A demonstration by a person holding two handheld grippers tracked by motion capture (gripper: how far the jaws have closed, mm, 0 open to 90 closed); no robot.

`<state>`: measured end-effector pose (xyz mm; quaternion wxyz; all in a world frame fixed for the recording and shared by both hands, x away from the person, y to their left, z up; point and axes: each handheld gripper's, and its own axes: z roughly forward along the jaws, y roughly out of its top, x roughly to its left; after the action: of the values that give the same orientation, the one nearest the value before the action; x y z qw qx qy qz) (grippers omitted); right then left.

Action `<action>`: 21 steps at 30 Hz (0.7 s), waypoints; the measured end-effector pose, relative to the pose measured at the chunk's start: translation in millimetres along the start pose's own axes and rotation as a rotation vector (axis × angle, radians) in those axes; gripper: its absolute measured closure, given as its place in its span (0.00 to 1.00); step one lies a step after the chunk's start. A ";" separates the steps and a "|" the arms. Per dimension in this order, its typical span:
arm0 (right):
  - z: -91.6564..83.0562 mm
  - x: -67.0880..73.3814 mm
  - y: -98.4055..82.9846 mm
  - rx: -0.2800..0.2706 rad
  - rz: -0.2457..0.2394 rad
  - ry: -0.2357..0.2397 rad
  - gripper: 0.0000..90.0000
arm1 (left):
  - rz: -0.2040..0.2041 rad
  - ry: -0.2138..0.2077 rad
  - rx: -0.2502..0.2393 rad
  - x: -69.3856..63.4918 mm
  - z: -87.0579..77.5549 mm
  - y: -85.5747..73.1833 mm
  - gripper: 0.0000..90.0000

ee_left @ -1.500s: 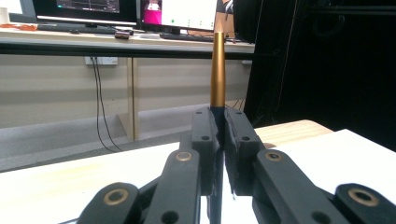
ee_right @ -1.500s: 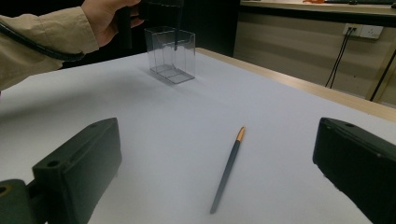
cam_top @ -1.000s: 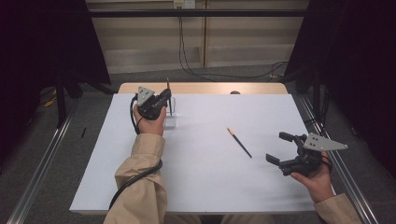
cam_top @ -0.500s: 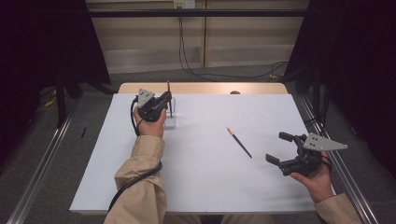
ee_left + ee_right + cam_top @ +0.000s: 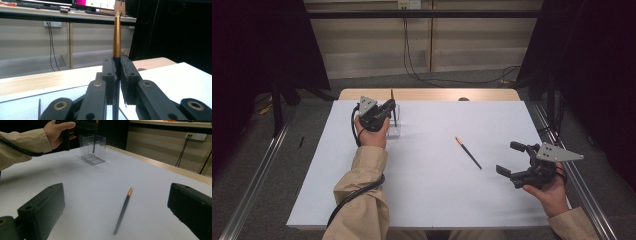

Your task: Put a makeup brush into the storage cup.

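Upright, gold-tipped pen clamped in left gripper, lower end inside clear holder at table's far left, right gripper spread wide, empty, second pen lying mid-table

My left gripper: matt black plastic jaws with brass-look rivets, clamped on a pen with a satin gold, metallic-looking cap. Holder is clear glossy plastic. Second pen: matt dark barrel, orange-gold end. Table cover is smooth matt white; wood edge has a light grain. Sleeve is tan cloth.
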<state>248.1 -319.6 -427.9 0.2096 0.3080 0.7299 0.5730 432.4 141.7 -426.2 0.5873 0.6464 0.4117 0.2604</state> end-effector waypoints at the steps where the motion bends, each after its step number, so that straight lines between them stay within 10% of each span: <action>1: 0.0 0.1 0.1 0.000 0.000 0.001 0.01 | 0.001 -0.001 0.001 0.5 -0.4 0.0 0.92; 10: 0.2 0.1 0.0 0.000 0.000 0.003 0.01 | -0.022 -0.049 -0.022 -0.1 1.1 1.9 0.54; 21: 0.7 0.1 -0.1 0.001 -0.003 0.003 0.01 | -0.006 -0.096 -0.030 -2.8 -1.6 4.8 0.31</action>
<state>248.4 -319.1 -428.2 0.2095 0.3061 0.7309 0.5728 430.7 140.4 -420.7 0.6166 0.6481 0.3810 0.2336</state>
